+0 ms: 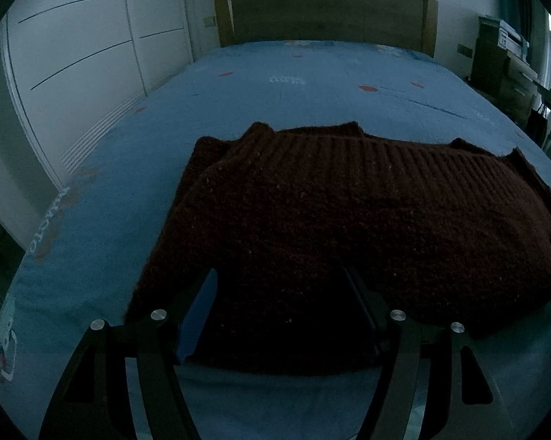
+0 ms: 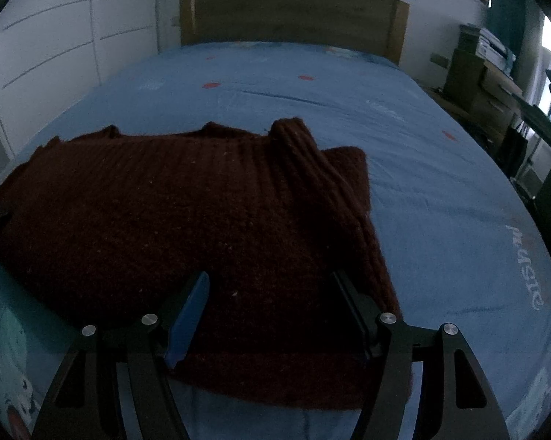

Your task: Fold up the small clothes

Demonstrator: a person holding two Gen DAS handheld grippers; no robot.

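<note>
One sweater [image 1: 348, 220] lies on one bed [image 1: 312, 80], its near hem between both sets of jaws. Left gripper [image 1: 281, 308] and right gripper [image 2: 272, 304]: two, jaws spread.

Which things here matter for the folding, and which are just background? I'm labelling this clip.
For the job:
dark red knit sweater
left gripper, jaws open
right gripper, jaws open
blue bedsheet under it

Background:
wooden headboard
white wardrobe

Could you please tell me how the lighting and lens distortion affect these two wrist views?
Left wrist view: dim and bluish, sweater nearly black near the fingers, bed edges bowed. Right wrist view: equally dark, bright window glare at the right edge, headboard curved.
</note>
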